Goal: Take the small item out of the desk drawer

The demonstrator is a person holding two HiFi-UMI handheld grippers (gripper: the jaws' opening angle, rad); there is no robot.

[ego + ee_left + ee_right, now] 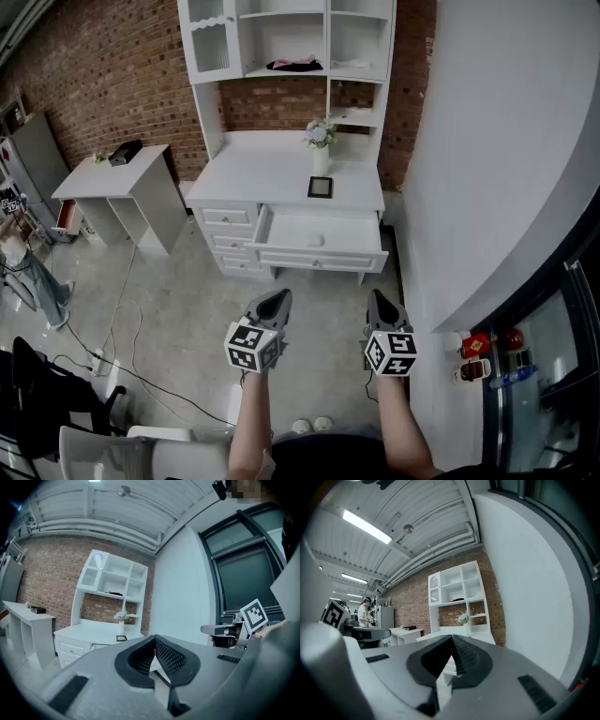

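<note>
The white desk (281, 169) with a hutch stands against the brick wall, well ahead of me. Its wide middle drawer (319, 246) is pulled out, and a small pale item (316, 241) lies inside on the drawer floor. Both grippers hang over the floor short of the desk, pointing toward it. My left gripper (278, 302) is shut with nothing between its jaws, and its tips (155, 637) meet. The right gripper (382, 302) is likewise shut and empty, its tips (451, 638) touching. The desk (93, 634) shows far off in the left gripper view.
A flower vase (321, 142) and a small dark frame (320, 187) sit on the desktop. A white side table (112, 180) stands to the left, a white wall (487, 150) close on the right. Cables (122, 347) cross the floor, and a chair (56, 403) is near left.
</note>
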